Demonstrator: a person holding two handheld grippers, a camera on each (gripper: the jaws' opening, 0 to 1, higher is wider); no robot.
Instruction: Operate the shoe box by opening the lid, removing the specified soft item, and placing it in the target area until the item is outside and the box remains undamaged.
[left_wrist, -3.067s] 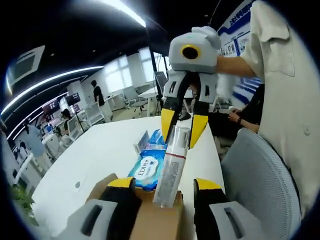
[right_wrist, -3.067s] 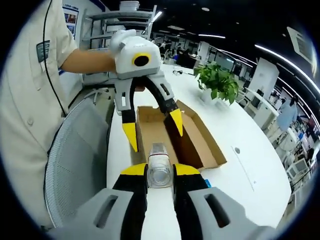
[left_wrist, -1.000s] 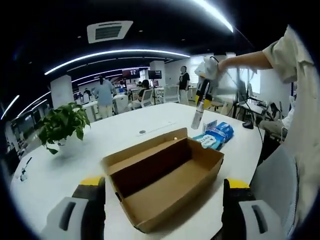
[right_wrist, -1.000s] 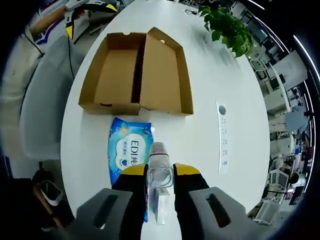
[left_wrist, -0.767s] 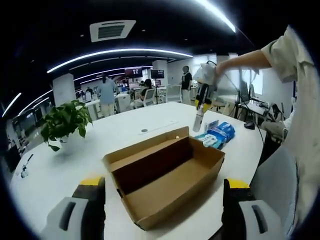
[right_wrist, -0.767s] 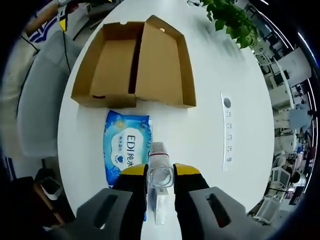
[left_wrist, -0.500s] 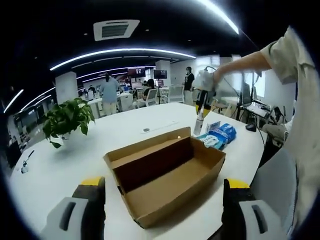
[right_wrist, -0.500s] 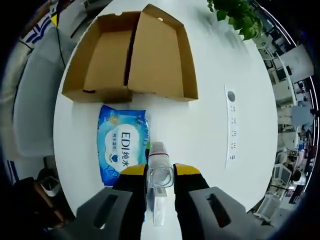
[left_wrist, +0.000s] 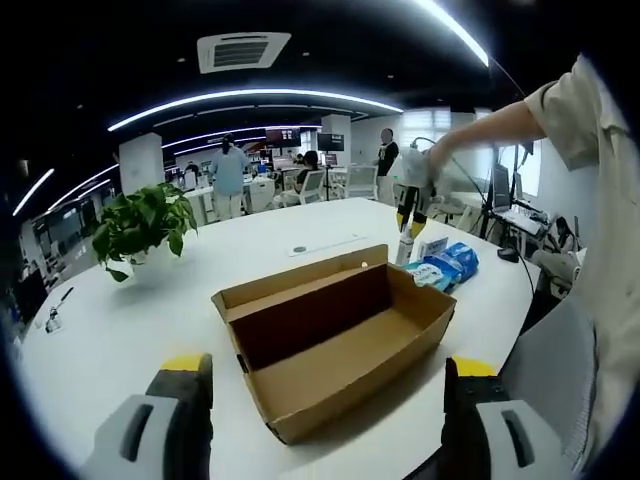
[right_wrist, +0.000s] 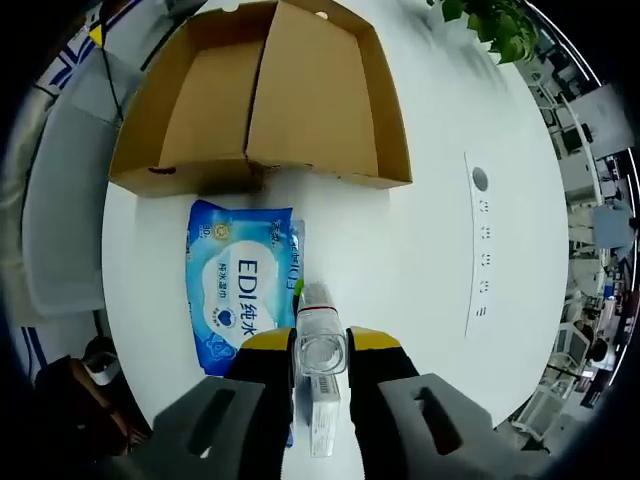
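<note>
The brown cardboard shoe box (left_wrist: 335, 335) lies open with nothing inside, its lid folded back; from above it is the box (right_wrist: 255, 95) at the top of the right gripper view. My left gripper (left_wrist: 325, 365) is open, jaws wide apart, in front of the box. My right gripper (right_wrist: 320, 342) is shut on a clear plastic bottle (right_wrist: 320, 352) and hangs over the table beyond the box's end. In the left gripper view that right gripper (left_wrist: 413, 195) holds the bottle (left_wrist: 405, 245) upright. A soft blue wipes pack (right_wrist: 238, 290) lies flat beside the box, also visible as the pack (left_wrist: 448, 263).
A small white carton (right_wrist: 323, 415) lies under the bottle beside the wipes. The round white table (right_wrist: 440, 230) has a socket strip (right_wrist: 480, 250). A potted plant (left_wrist: 140, 225) stands at the far side. A grey chair (right_wrist: 60, 200) and a person's sleeve (left_wrist: 590, 130) are at the table's edge.
My right gripper has come lower over the table with the bottle, so the wipes pack and carton look larger. The left gripper view has shifted slightly; the box has not moved.
</note>
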